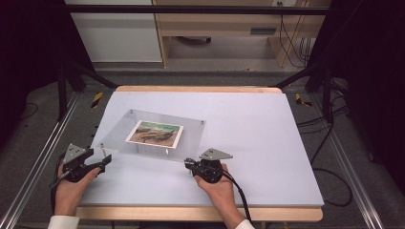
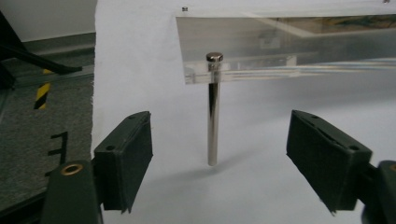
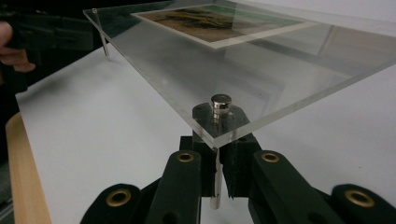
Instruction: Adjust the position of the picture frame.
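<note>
A clear acrylic photo frame (image 1: 157, 133) stands raised on thin metal legs near the middle-left of the white table (image 1: 267, 143), its long axis running left to right, a landscape photo (image 1: 154, 133) lying flat inside. The right gripper (image 1: 190, 164) has its fingers clamped tight on the near right leg (image 3: 215, 179) under the frame's corner. The left gripper (image 1: 106, 161) has open fingers on both sides of the upright near left leg (image 2: 213, 116), not touching it. Bare table lies to the right.
</note>
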`<action>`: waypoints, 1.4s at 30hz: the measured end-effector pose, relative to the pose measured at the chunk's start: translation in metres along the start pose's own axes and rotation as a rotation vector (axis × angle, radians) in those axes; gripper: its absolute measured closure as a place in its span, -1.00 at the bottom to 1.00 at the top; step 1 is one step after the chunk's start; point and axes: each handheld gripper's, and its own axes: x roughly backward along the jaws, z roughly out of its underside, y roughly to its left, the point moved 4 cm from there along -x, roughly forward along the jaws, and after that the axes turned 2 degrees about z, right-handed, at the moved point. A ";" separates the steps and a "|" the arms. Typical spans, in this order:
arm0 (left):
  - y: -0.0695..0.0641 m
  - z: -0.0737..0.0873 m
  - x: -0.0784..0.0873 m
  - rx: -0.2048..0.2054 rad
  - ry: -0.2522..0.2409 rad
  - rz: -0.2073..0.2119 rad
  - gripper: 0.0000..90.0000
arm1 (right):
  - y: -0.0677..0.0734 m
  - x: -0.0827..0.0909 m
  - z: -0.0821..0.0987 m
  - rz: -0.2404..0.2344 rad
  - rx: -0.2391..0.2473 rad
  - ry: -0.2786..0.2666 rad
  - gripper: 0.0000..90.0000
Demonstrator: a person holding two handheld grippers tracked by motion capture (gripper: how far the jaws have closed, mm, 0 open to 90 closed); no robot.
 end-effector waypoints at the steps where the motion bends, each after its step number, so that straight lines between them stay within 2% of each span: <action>1: 0.001 0.000 -0.001 0.002 -0.003 -0.005 -0.36 | -0.001 0.001 -0.003 -0.013 -0.019 -0.003 0.88; 2: 0.002 -0.001 -0.001 0.006 -0.013 -0.005 -0.36 | -0.001 0.001 -0.003 -0.013 -0.019 -0.003 0.88; 3: 0.004 -0.002 -0.004 0.017 -0.030 0.004 -0.19 | -0.002 0.001 -0.005 -0.014 -0.032 -0.001 0.88; 5: 0.005 -0.003 -0.005 0.014 -0.031 0.006 -0.12 | -0.003 0.002 -0.006 -0.017 -0.028 -0.002 0.88; 6: 0.006 -0.004 -0.007 0.025 -0.043 0.012 0.10 | -0.005 0.002 -0.007 -0.011 -0.036 0.001 0.88; 8: 0.009 -0.005 -0.009 0.038 -0.058 0.013 0.15 | -0.005 0.002 -0.007 -0.010 -0.037 0.002 0.88; 10: 0.010 -0.007 -0.012 0.064 -0.083 0.037 0.36 | -0.006 0.002 -0.007 -0.007 -0.033 0.004 0.88; 13: 0.010 -0.009 -0.017 0.077 -0.107 0.074 0.57 | -0.007 0.002 -0.007 0.000 -0.028 0.008 0.87; 17: 0.007 -0.013 -0.020 0.080 -0.129 0.079 0.65 | -0.006 0.002 -0.007 -0.001 -0.032 0.009 0.87; 19: 0.004 -0.014 -0.022 0.078 -0.142 0.091 0.83 | -0.007 0.002 -0.008 0.006 -0.017 0.004 0.88; 21: 0.004 -0.015 -0.021 0.076 -0.142 0.082 0.85 | -0.006 0.002 -0.008 0.011 -0.016 0.004 0.88; 28: 0.001 -0.016 -0.018 0.097 -0.131 0.092 0.86 | -0.006 0.001 -0.009 0.053 -0.005 -0.024 0.81; 34: -0.002 -0.016 -0.018 0.084 -0.113 0.100 0.86 | -0.007 -0.002 -0.010 0.078 0.014 -0.038 0.88; 38: -0.007 -0.017 -0.017 0.064 -0.097 0.104 0.87 | -0.014 0.000 -0.011 0.110 0.002 -0.053 0.88; 42: -0.007 -0.017 -0.018 0.063 -0.097 0.108 0.86 | -0.016 0.000 -0.011 0.106 0.002 -0.052 0.88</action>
